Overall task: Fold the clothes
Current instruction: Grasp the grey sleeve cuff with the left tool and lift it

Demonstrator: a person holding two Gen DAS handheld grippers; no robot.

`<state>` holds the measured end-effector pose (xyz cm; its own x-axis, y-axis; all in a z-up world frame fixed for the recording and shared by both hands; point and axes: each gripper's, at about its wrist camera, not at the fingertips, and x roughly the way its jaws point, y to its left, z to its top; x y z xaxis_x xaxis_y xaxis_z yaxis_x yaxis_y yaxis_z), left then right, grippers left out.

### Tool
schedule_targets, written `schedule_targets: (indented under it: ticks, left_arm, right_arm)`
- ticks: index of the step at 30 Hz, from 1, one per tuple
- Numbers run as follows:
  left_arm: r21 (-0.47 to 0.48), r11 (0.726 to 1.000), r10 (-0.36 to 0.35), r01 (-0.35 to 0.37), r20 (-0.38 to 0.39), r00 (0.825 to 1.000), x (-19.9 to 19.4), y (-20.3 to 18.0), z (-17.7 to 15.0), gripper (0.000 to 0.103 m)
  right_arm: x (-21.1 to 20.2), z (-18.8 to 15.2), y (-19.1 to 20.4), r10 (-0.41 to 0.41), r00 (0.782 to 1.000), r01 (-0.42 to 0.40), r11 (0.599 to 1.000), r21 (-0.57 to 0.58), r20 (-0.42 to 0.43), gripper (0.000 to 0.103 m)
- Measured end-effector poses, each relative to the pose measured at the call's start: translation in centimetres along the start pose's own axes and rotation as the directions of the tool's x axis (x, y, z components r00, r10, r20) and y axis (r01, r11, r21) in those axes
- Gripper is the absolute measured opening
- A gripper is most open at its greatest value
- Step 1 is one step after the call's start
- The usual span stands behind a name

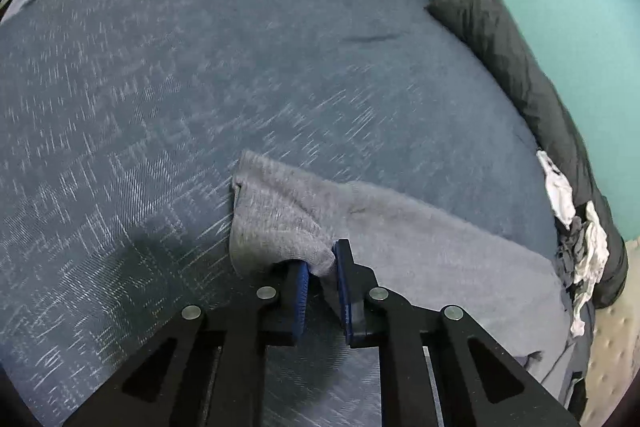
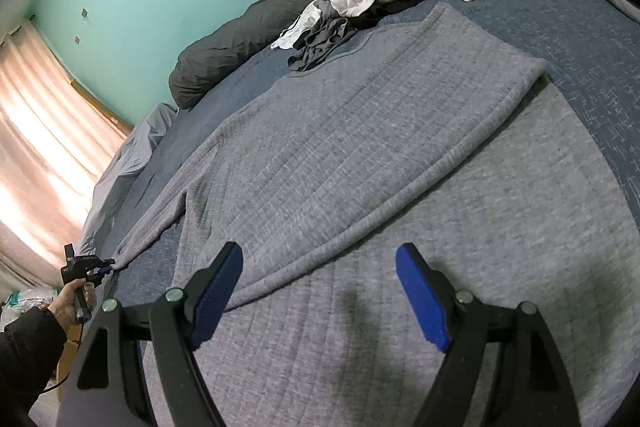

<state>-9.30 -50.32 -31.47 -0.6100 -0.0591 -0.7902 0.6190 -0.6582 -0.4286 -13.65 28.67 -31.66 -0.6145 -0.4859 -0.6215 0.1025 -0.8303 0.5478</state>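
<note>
The left gripper (image 1: 320, 263) is pinched shut on the cuff (image 1: 276, 227) of the grey sweater (image 2: 360, 155), a soft, limp knit that should drape and stretch, best taken at cuffs, hem or shoulders. It lies flat on the blue bed (image 1: 200, 67), one sleeve (image 2: 460, 131) folded across. The right gripper (image 2: 320, 291) hovers open above its body.

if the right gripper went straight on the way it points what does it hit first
Most likely the grey sweater spread on the bed: the open right gripper points down at its body, near the folded-over edge. Exact depth is unclear.
</note>
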Motion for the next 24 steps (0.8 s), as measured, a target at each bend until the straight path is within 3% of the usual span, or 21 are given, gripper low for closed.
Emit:
schedule_targets:
  ticks: [6, 11, 18, 24]
  left_arm:
    - [0.113, 0.993, -0.052, 0.045, 0.055, 0.997, -3.8, -5.5, 0.6, 0.007]
    - [0.19, 0.971, -0.159, 0.146, 0.056, 0.986, -6.7, -11.9, -0.6, 0.007]
    - [0.314, 0.91, -0.293, 0.27, 0.025, 0.956, -9.9, -22.8, -2.7, 0.006]
    - [0.418, 0.833, -0.386, 0.362, -0.028, 0.922, -13.5, -33.3, -6.9, 0.006]
  right_arm:
    - [-0.8, 0.1, 0.1, 0.008, 1.0, -0.008, 1.0, 0.002, 0.016, 0.08]
    - [-1.5, 0.2, 0.0, -0.004, 1.0, 0.005, 1.0, -0.006, 0.03, 0.08]
    - [-3.8, 0.4, -1.5, -0.027, 0.997, 0.024, 0.999, 0.04, 0.074, 0.08]
    - [-6.5, 0.3, -2.7, -0.045, 0.991, 0.036, 0.997, 0.069, 0.126, 0.08]
